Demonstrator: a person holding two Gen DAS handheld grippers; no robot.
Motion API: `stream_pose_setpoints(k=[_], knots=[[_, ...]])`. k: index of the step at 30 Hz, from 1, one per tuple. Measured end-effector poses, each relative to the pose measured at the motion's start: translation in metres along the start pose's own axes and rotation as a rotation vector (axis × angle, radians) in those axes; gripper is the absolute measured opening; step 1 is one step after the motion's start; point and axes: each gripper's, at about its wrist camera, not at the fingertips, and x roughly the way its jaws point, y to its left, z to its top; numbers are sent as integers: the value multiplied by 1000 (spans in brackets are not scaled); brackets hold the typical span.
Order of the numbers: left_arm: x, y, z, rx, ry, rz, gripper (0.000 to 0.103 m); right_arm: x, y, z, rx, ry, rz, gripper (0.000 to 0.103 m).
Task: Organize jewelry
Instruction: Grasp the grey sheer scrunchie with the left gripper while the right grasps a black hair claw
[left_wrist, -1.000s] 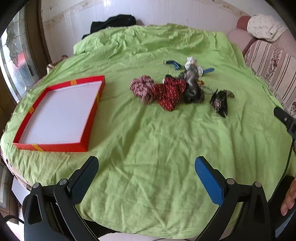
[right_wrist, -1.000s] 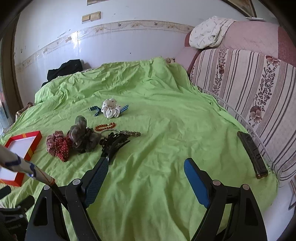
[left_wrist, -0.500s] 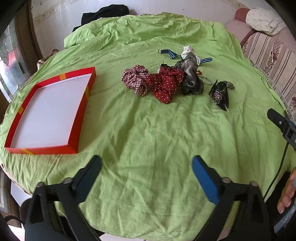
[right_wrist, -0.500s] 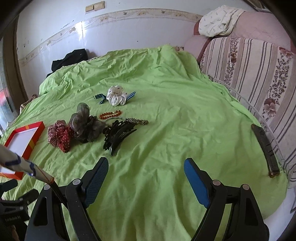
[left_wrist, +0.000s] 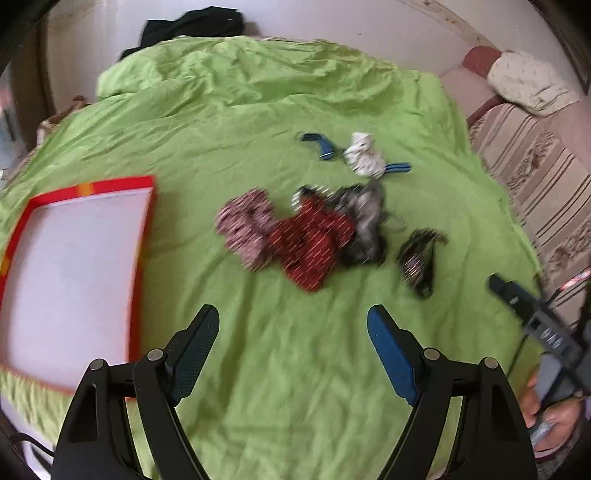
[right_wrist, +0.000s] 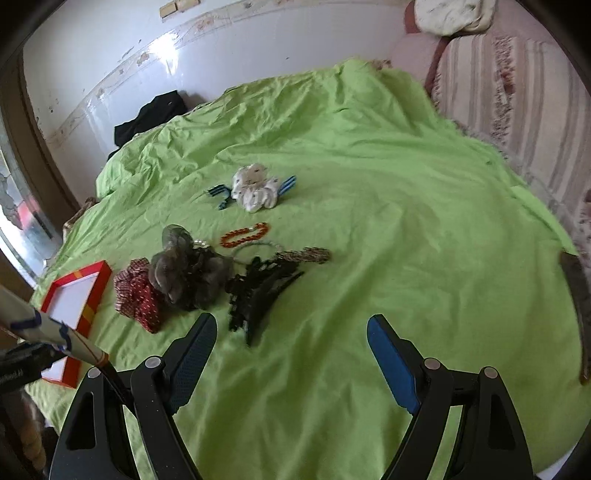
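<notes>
A heap of hair accessories lies mid-bed on a green sheet: a checked scrunchie (left_wrist: 243, 229), a red dotted scrunchie (left_wrist: 310, 243) (right_wrist: 138, 295), a grey scrunchie (left_wrist: 364, 218) (right_wrist: 184, 273), a black claw clip (left_wrist: 419, 258) (right_wrist: 258, 295), a white scrunchie (left_wrist: 364, 155) (right_wrist: 255, 188), blue clips (left_wrist: 319, 144) and an orange bead bracelet (right_wrist: 243, 234). An empty red-rimmed white tray (left_wrist: 142, 236) (right_wrist: 101, 284) lies to the left. My left gripper (left_wrist: 293, 332) is open above the sheet, short of the heap. My right gripper (right_wrist: 291, 339) is open, just short of the claw clip.
A striped sofa (right_wrist: 517, 96) runs along the bed's right side, with a folded white cloth (left_wrist: 528, 85) on it. A dark flat object (right_wrist: 576, 295) lies at the bed's right edge. Black clothing (right_wrist: 151, 114) lies at the head by the white wall.
Both grippers have moved forward toward the heap, which now looks larger and nearer. The left view is blurred from motion. Both stay open and empty.
</notes>
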Motion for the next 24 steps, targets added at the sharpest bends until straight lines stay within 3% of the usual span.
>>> stream_pose_setpoints(k=[1, 6, 13, 22, 23, 24], knots=[[2, -4, 7, 12, -4, -21, 82, 5, 1, 2, -1, 3, 7, 87], [26, -34, 44, 89, -16, -106, 82, 31, 3, 12, 16, 65, 83, 64], [76, -50, 87, 50, 44, -225, 77, 67, 15, 11, 25, 120, 161, 64], [127, -65, 86, 89, 157, -210, 45, 99, 17, 12, 37, 162, 156, 63], [130, -66, 85, 92, 164, -205, 30, 101, 16, 12, 42, 168, 159, 52], [133, -67, 84, 95, 175, -198, 20, 104, 15, 12, 52, 180, 164, 31]])
